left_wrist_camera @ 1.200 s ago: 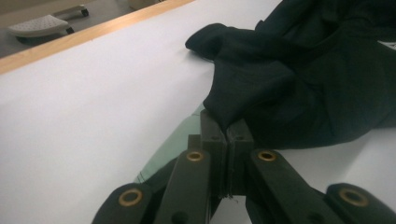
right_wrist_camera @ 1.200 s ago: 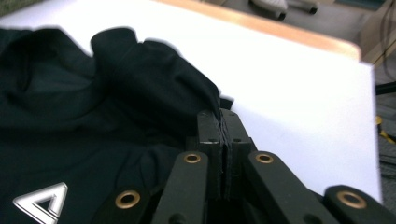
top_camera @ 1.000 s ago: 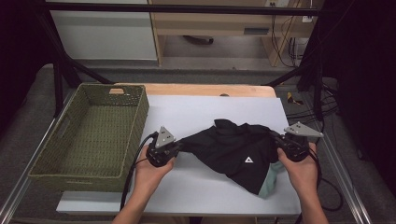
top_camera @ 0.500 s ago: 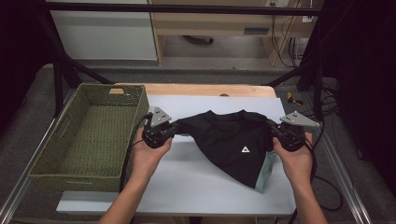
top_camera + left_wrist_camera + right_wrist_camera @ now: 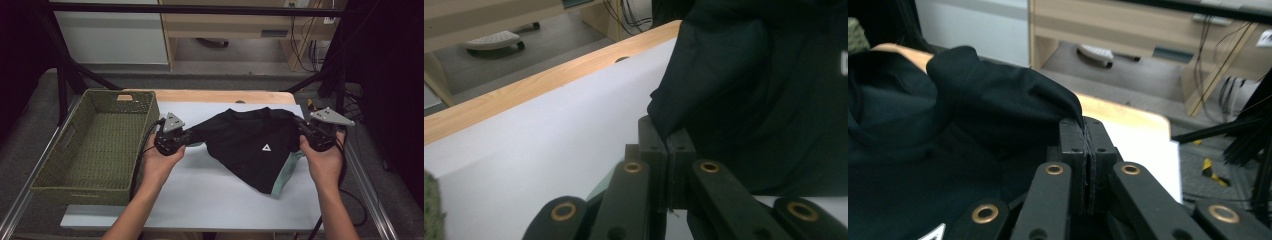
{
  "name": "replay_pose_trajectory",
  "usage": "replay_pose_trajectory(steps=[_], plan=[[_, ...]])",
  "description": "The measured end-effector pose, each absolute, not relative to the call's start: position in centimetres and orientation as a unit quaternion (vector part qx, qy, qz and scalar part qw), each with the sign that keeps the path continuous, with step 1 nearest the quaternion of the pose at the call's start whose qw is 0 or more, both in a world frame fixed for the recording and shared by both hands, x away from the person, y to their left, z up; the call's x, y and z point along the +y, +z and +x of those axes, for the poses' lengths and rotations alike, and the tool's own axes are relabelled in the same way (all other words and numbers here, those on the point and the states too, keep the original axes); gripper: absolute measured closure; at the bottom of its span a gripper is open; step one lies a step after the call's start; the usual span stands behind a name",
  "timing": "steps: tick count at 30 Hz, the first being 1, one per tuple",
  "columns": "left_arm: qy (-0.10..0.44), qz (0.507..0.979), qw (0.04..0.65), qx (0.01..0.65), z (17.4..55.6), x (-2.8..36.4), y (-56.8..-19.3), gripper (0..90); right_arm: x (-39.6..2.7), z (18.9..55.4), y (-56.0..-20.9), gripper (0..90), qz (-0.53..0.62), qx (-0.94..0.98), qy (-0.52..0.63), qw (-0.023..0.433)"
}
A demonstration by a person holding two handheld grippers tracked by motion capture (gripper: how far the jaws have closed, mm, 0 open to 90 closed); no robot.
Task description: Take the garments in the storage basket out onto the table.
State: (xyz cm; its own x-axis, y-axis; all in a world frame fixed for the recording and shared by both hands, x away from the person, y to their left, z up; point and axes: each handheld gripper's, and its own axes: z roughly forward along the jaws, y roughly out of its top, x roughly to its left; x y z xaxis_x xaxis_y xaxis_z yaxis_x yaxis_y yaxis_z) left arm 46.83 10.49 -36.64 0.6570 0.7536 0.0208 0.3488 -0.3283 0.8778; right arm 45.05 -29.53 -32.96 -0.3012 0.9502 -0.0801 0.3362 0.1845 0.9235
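A black shirt (image 5: pixel 252 142) with a small white triangle mark and a pale green inner hem hangs stretched between my two grippers above the white table sheet (image 5: pixel 220 195). My left gripper (image 5: pixel 189 136) is shut on the shirt's left end; in the left gripper view its jaws pinch the black cloth (image 5: pixel 704 95) at the left gripper (image 5: pixel 665 137). At the right, my right gripper (image 5: pixel 301 129) is shut on the shirt's other end, and in the right gripper view the cloth (image 5: pixel 998 100) is clamped at the right gripper (image 5: pixel 1083 125). The shirt's lower corner rests on the sheet.
A green woven basket (image 5: pixel 95 145) stands at the table's left, close to my left hand. A wooden table edge (image 5: pixel 225 96) runs along the back. Black frame poles (image 5: pixel 325 75) rise at the back right, with cables on the floor beyond.
Both grippers have risen and moved toward the table's back with the shirt, which is now pulled wider and flatter between them.
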Motion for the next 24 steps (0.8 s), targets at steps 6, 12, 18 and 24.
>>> replay_pose_trajectory(steps=[6, 12, 18, 24], plan=[[0.214, 0.781, 0.467, 0.356, 48.4, 9.6, -35.9, 88.7, -29.9, 45.8, -30.7, 89.4, 0.467, 0.67, 0.431, 0.384], [0.226, 0.778, 0.469, 0.352, 49.6, 9.0, -33.7, 88.7, -30.4, 47.7, -31.7, 89.4, 0.487, 0.657, 0.432, 0.381], [0.229, 0.788, 0.454, 0.346, 50.9, 8.0, -32.8, 88.8, -30.6, 48.7, -32.5, 89.4, 0.495, 0.658, 0.427, 0.374], [0.233, 0.787, 0.456, 0.344, 51.2, 7.8, -32.7, 88.7, -31.1, 48.6, -32.7, 89.4, 0.497, 0.655, 0.431, 0.372]])
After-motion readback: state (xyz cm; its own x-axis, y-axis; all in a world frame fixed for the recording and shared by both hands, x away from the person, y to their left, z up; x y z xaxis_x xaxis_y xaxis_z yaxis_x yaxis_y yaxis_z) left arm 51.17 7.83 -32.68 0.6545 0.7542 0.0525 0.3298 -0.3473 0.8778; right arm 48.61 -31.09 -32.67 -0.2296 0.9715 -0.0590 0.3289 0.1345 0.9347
